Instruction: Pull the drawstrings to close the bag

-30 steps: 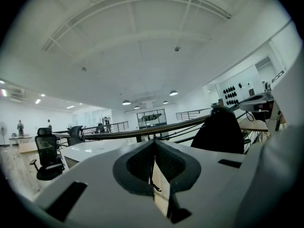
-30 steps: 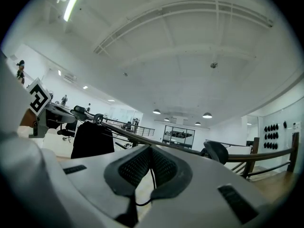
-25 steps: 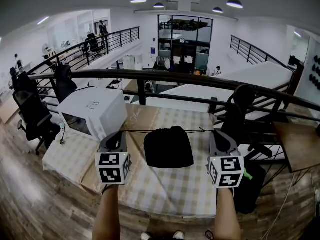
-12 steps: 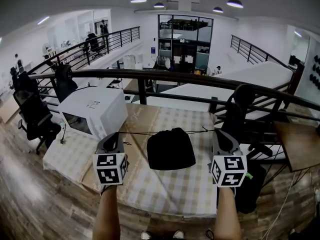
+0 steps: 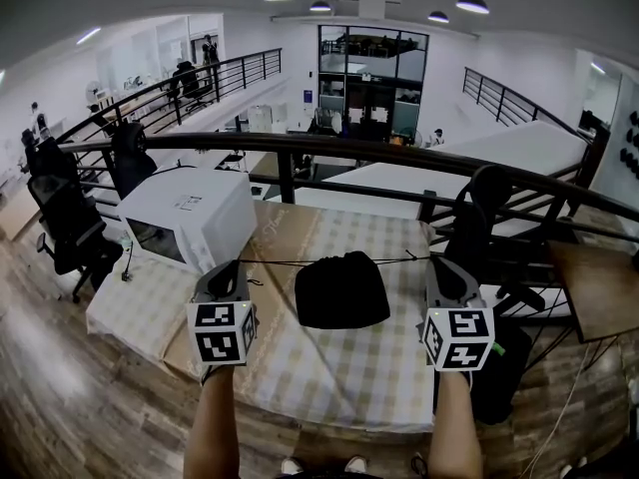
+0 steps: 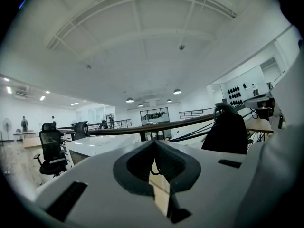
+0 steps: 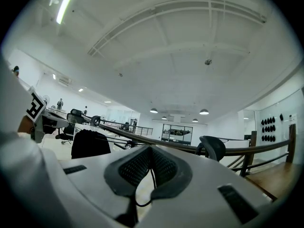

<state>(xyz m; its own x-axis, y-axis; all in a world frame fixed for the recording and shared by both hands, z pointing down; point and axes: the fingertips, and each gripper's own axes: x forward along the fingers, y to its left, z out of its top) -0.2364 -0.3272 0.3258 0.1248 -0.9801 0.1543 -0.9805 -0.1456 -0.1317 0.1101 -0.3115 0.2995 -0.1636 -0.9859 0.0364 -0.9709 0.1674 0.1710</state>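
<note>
Plainly, no brand can be read: the label on the white microwave (image 5: 188, 218) at far left is too small, and the faint script on the brown strip (image 5: 268, 238) beside it is illegible. The black bag (image 5: 341, 289) is laid mid-table on the checked cloth (image 5: 349, 367), between the grippers, mouth gathered at its far edge. The left cord (image 5: 275, 262) is pinched in the left gripper (image 5: 236, 267), the right cord (image 5: 404, 259) in the right gripper (image 5: 437, 262). Both cords are drawn taut, and both jaw pairs are pressed together.
</note>
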